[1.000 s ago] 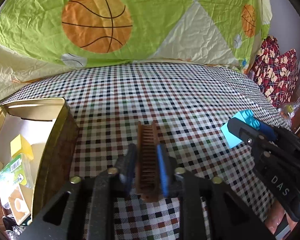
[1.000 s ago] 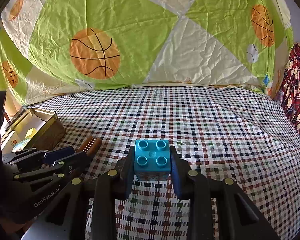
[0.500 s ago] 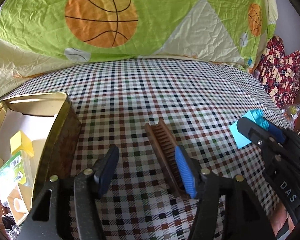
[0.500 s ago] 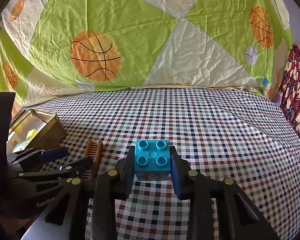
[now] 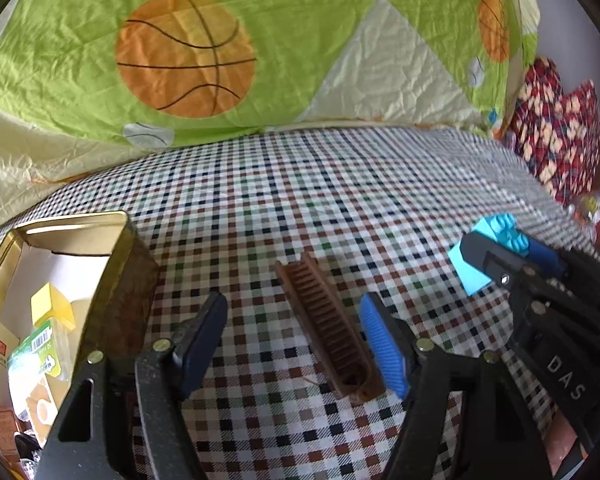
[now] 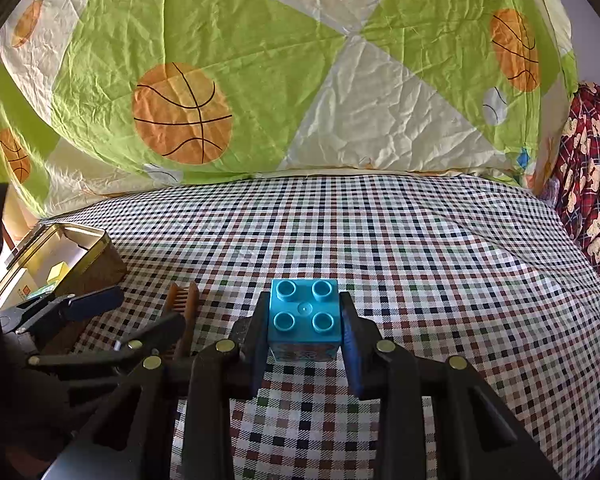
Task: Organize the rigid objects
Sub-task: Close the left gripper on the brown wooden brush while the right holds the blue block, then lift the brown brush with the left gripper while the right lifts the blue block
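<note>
A brown comb [image 5: 328, 328] lies on the checkered cloth between the jaws of my left gripper [image 5: 296, 344], close to the right blue pad [image 5: 380, 344]. The left gripper is open and holds nothing. The comb also shows in the right wrist view [image 6: 184, 308], partly behind the left gripper [image 6: 108, 320]. My right gripper [image 6: 304, 328] is shut on a blue toy brick [image 6: 304, 316], studs up, just above the cloth. In the left wrist view the brick [image 5: 488, 252] and right gripper sit at the right.
An open gold tin [image 5: 116, 264] stands at the left, holding a yellow block [image 5: 52, 308] and packets. The tin also shows in the right wrist view [image 6: 96, 264]. A green basketball quilt [image 6: 260, 80] rises behind the cloth. Red patterned fabric [image 5: 556, 128] lies far right.
My left gripper opened and let go of the comb, which now lies on the cloth turned slantwise. The right gripper kept hold of the brick and barely moved.
</note>
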Motion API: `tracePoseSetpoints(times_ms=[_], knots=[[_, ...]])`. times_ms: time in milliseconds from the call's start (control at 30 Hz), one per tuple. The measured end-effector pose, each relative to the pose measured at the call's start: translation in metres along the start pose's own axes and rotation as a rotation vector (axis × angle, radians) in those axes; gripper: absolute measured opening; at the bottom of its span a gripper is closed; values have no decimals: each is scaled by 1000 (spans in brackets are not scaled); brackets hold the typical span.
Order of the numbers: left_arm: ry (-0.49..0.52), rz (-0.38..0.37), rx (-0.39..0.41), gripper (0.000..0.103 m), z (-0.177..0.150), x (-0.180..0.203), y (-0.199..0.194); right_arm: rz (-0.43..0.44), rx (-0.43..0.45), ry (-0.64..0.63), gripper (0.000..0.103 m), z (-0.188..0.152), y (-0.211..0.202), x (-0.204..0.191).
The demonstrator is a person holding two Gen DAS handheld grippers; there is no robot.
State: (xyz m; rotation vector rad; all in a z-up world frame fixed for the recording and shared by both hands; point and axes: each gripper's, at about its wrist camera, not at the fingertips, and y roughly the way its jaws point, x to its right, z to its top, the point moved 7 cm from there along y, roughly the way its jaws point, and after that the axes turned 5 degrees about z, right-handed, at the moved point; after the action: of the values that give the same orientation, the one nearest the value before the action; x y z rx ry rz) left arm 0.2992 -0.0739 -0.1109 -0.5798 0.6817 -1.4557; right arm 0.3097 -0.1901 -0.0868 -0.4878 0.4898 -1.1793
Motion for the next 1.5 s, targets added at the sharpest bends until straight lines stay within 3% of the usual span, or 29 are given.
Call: tracePoseSetpoints(times_ms=[67,133,233,700,1500], knots=[[38,8,-33,68,-1,6,6,2,-1,-1,34,0,0,0],[59,-1,-66,45,-3,11,12,4,-1,-4,34,0,0,-1],[61,-27,-68,24,-5,12,11,8,1,-2,34,0,0,0],[-19,-55,50,24,-3,-2,-16,43,62,2,34,2,-14,-3],[-52,11,277,24,-4,-17,-66,86,163,-70,34,1,-37,-24]])
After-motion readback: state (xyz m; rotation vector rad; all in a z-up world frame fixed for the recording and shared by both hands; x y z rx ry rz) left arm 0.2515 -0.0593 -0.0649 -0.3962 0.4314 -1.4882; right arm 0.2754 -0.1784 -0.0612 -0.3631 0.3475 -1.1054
